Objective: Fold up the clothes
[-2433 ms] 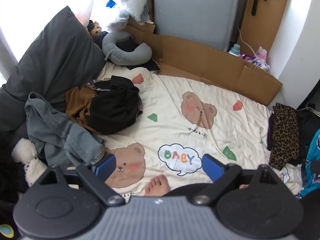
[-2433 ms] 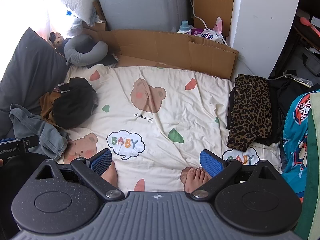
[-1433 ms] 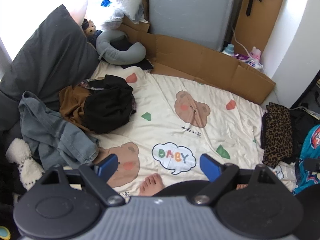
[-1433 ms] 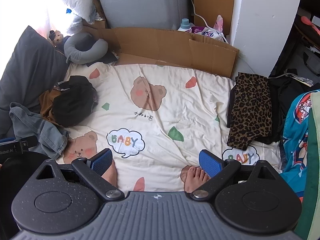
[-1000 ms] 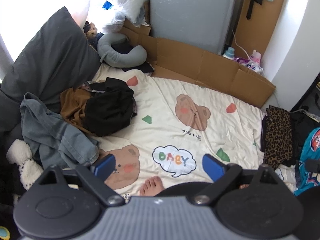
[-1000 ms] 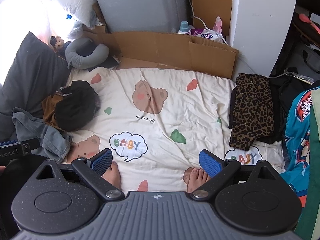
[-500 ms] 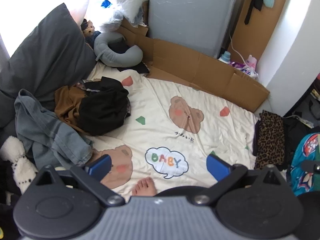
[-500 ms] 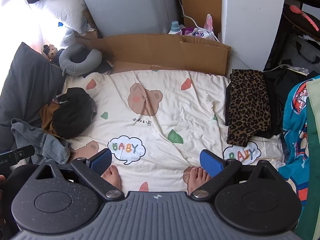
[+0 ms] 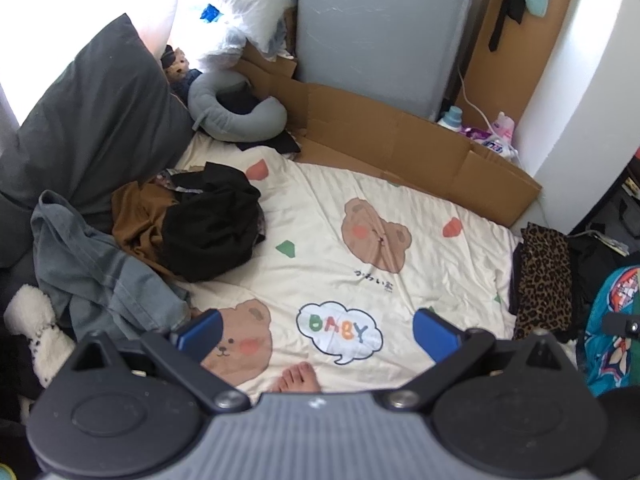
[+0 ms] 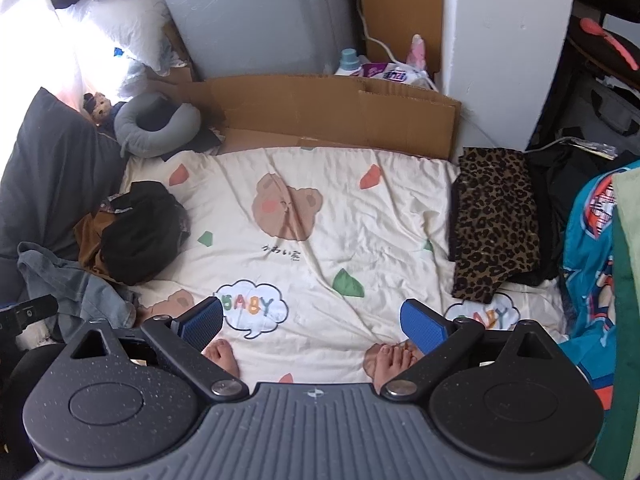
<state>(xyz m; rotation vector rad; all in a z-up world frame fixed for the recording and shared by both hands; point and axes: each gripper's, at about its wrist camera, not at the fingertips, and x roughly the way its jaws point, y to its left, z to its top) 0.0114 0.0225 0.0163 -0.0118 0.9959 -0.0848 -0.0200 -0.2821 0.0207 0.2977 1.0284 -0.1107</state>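
crumpled black garment on rumpled cotton bear-print sheet, both grippers' jaws spread wide, empty

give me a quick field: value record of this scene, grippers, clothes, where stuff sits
left gripper: open, empty, above the bedsheet
right gripper: open, empty
bear-print bedsheet: spread out, middle bare
unfolded pile: black garment on brown garment, grey-blue garment beside them, at the sheet's left edge
folded leopard-print garment: at the sheet's right edge
neck pillow: far left corner
person's bare feet: near edge
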